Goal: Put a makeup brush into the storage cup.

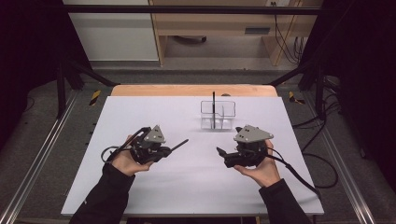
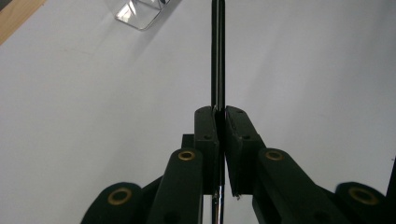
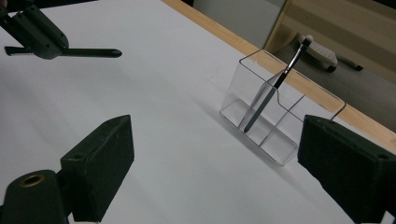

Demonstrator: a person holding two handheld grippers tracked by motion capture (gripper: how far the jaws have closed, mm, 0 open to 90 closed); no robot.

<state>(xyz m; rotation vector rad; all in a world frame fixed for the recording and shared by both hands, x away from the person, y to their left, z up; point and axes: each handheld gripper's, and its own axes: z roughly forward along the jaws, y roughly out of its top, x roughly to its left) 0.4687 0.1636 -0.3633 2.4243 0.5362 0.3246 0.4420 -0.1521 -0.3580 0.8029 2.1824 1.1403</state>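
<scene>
Left claw [image 2: 219, 114] clamps brush [image 2: 217, 51] above open tabletop [image 1: 140, 112].

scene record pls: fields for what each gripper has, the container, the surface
left gripper: shut on a thin black stick-like tool, held off the sheet
right gripper: open, nothing between its jaws
container: clear plastic divided organiser, far side of the sheet
in container: one black-handled makeup brush, leaning, bristles up
surface: white sheet on a wooden table

both black tools, left tool [image 1: 173, 148] and right tool [image 1: 223, 153], carry grey three-cornered plates, brass-ringed screws and trailing black cables; sleeves [image 1: 106, 198] are dark.
</scene>
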